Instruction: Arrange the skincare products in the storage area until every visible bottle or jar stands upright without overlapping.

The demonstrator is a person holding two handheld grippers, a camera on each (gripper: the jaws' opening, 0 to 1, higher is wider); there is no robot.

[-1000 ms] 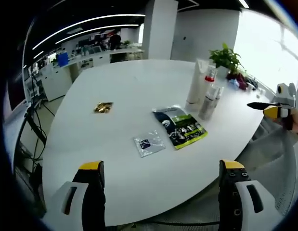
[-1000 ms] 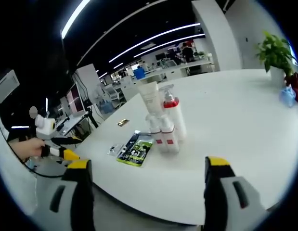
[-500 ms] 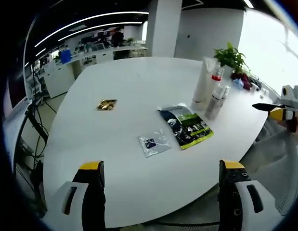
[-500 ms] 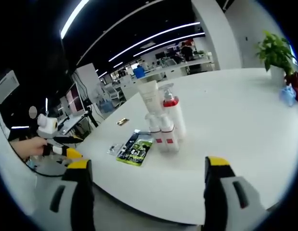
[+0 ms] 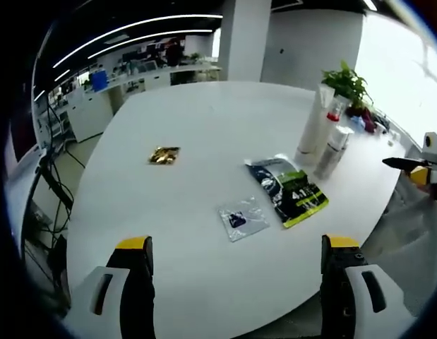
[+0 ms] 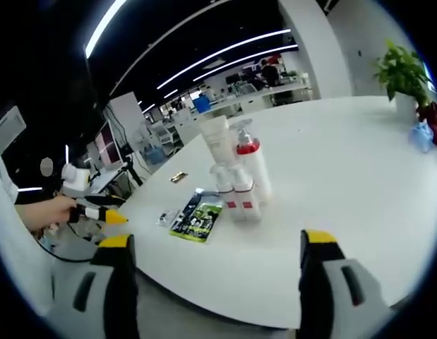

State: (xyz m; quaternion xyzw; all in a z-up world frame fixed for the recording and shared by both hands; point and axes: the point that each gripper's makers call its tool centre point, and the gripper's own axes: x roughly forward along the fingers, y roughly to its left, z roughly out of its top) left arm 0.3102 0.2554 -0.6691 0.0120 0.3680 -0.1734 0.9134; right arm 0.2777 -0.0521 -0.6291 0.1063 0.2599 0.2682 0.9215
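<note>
On the white table [image 5: 204, 134] a tall white tube [image 5: 313, 127], a pump bottle with a red collar [image 5: 334, 113] and small white bottles [image 5: 333, 148] stand upright in a tight cluster at the right. In the right gripper view the same tube [image 6: 217, 145], pump bottle [image 6: 251, 169] and two small bottles [image 6: 236, 194] stand mid-table. A green and black sachet [image 5: 289, 189] and a small clear sachet [image 5: 243, 218] lie flat. My left gripper [image 5: 236, 282] is open at the table's near edge, holding nothing. My right gripper [image 6: 214, 282] is open, well short of the bottles.
A gold wrapper [image 5: 164, 155] lies left of centre. A potted plant [image 5: 348, 83] stands behind the bottles, and blue and dark red items [image 6: 423, 138] sit by the plant [image 6: 405, 78]. The other gripper [image 6: 91, 210] shows at the left, held in a hand. Office desks fill the background.
The left gripper view has shifted, so table and objects sit further right and lower. In the right gripper view the other gripper has come closer and slightly right. The products have not moved.
</note>
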